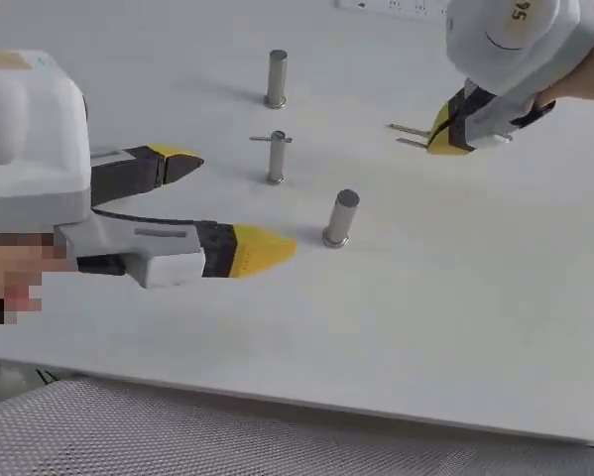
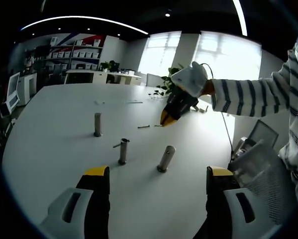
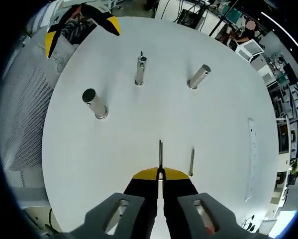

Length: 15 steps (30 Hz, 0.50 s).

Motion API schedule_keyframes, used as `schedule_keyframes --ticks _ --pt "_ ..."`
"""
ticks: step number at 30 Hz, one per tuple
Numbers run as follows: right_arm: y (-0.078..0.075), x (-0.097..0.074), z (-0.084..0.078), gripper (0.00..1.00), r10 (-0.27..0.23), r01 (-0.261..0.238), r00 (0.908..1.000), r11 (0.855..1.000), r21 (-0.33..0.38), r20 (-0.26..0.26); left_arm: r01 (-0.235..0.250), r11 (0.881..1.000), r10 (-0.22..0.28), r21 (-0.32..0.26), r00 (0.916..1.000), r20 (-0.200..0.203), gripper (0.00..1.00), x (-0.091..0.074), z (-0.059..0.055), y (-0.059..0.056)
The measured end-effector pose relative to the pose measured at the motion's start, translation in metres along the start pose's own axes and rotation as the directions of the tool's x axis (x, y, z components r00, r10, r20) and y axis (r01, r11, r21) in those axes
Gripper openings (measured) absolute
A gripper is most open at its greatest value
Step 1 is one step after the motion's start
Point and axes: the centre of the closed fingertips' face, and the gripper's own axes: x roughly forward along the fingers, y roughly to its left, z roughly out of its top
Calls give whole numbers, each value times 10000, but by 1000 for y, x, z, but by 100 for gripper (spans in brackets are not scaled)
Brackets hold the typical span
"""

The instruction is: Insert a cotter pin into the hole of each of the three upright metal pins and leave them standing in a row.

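The white table [image 1: 455,327] carries everything, and the three metal pins stand on it in a loose row.

The left gripper [image 1: 245,204] hovers low at the near-left with its jaws spread wide and nothing between them, just beside the near pin [image 1: 341,218]. The right gripper [image 3: 160,175] is over the far-right side, well apart from the row. Its jaws are closed on a cotter [image 3: 160,157] that sticks straight out from the tips toward the pins.

The middle pin [image 1: 276,159] already has a cross-pin [image 1: 271,139] through its top. The far pin [image 1: 276,77] and the near pin are bare. All three are upright.

A spare cotter [image 3: 191,162] lies flat on the table, just beside the held one.

By my reading, one pin of three is done and the second insertion is starting, with the cotter picked up but not yet carried over. The next move calls for bringing it level with a bare pin's hole and lining it up along the bore. I cannot make out either hole or which way it faces. The open left gripper could steady that pin so the push does not tip it.
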Motion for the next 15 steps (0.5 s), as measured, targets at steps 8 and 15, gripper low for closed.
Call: schedule_keyframes --ticks 8,15 --pt "19 -37 30 0 -1197 1261 9831 9913 -380 1389 106 9997 -98 -198 9991 422 74 8 16 -7" --pt "28 -57 53 0 -2045 2279 9521 9703 -817 2273 247 9997 -251 60 9973 688 64 20 34 -13"
